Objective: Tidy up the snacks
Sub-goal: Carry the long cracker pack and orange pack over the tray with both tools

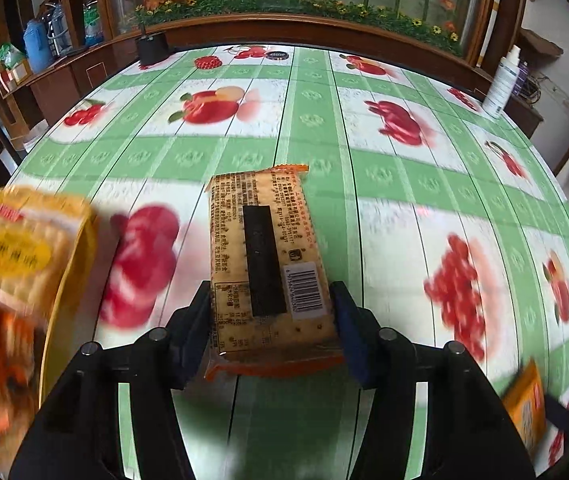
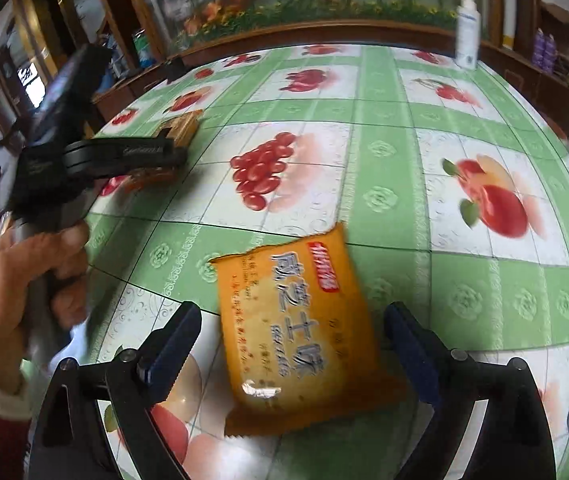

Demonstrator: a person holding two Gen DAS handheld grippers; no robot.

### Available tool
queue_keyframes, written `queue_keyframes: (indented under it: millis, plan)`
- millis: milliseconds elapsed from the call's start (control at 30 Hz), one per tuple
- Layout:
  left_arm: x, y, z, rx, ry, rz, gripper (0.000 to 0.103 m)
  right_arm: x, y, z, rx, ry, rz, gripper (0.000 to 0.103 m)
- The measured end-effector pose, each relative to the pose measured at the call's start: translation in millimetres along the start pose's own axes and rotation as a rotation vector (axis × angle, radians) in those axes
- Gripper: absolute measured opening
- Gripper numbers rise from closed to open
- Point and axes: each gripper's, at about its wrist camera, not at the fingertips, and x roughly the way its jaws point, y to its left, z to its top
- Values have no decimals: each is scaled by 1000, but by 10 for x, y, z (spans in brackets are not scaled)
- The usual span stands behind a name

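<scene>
A cracker packet (image 1: pixel 268 264) is being gripped by the left tool (image 1: pixel 270 328) above the counter (image 1: pixel 404 184). The right tool (image 2: pixel 292 352) is being held open around a second packet (image 2: pixel 300 328), not yet pinched. Closing is probably being called for next. A yellow tray (image 1: pixel 68 280), blurred, is seen at left; a spray bottle (image 2: pixel 466 32) is standing well apart.

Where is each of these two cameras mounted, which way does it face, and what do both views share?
Left wrist: sits on the left gripper, looking forward and down along its fingers, shut on a cracker packet over the table.
Right wrist: sits on the right gripper, open around an orange packet; the person's left hand shows.
Shared: the fruit-print table, the white spray bottle, the left gripper with its packet.
</scene>
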Motion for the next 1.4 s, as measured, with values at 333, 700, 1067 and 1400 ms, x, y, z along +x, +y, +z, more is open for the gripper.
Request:
queue_keyframes:
  millis: [333,700,1067,1400]
  plan:
    - [-504,-8,-436,24,-63,-36,54,-21,140,-61,-69,-19,-78,72]
    - [-1161,218,-662,12,-180,-18,54,-630,328,-10,-61,-168,-27,72]
    - [-1575,532,-838,-1,-260,31,54,-898,761,12,-113,-225,40,72]
    - [-1796,913,-928,-55,-304,95,54,-932,1133,41,-167,-241,97,72]
